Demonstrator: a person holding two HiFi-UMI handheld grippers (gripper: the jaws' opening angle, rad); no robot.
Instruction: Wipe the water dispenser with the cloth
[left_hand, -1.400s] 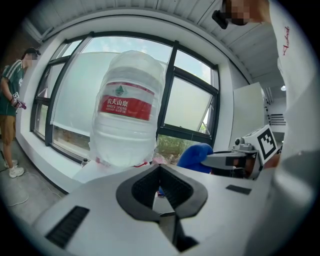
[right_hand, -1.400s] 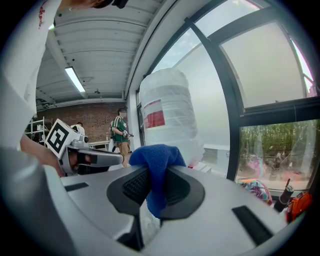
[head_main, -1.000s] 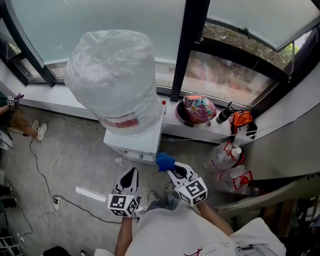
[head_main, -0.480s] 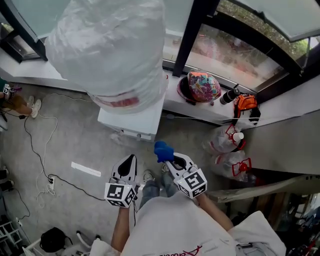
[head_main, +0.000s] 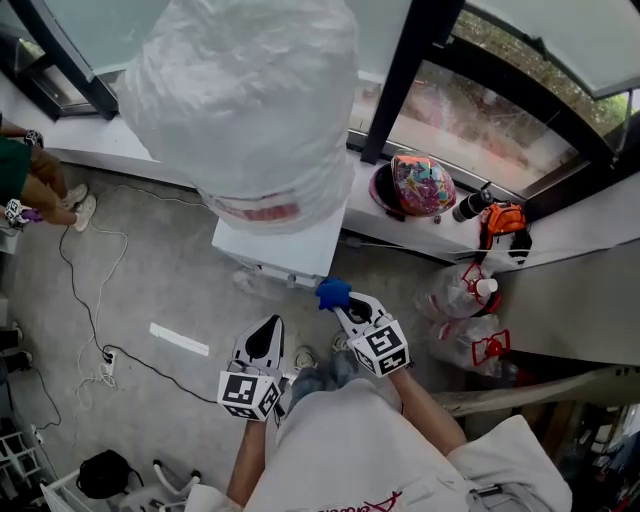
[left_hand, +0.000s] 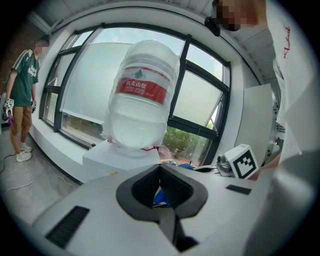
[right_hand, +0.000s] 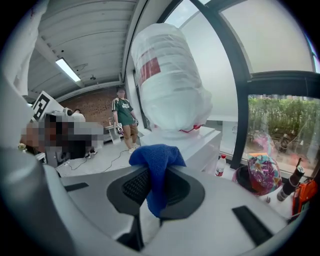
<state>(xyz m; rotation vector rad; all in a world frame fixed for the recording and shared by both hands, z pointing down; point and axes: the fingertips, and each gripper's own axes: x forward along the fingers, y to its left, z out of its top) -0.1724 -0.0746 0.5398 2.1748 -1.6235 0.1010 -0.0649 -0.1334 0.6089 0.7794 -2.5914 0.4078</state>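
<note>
The white water dispenser (head_main: 290, 248) stands by the window with a plastic-wrapped bottle (head_main: 245, 100) upside down on top. My right gripper (head_main: 345, 303) is shut on a blue cloth (head_main: 333, 293), which hangs just off the dispenser's near right corner. In the right gripper view the cloth (right_hand: 156, 157) bulges out above the right gripper (right_hand: 159, 172), with the dispenser (right_hand: 195, 142) and bottle (right_hand: 167, 80) ahead. My left gripper (head_main: 268, 328) is shut and holds nothing, a little short of the dispenser's front. The left gripper (left_hand: 160, 170) points at the dispenser (left_hand: 117, 157) and bottle (left_hand: 142, 95).
A person in a green shirt (left_hand: 22, 95) stands at the far left. Cables (head_main: 90, 290) and a white strip (head_main: 180, 340) lie on the floor. The window ledge holds a colourful bowl (head_main: 420, 185) and an orange item (head_main: 503, 222). Plastic bags (head_main: 470, 300) sit at the right.
The head view has shifted, so the dispenser looks nearer. Both grippers edged forward toward its front, the right still holding the cloth. The person at the left shows more.
</note>
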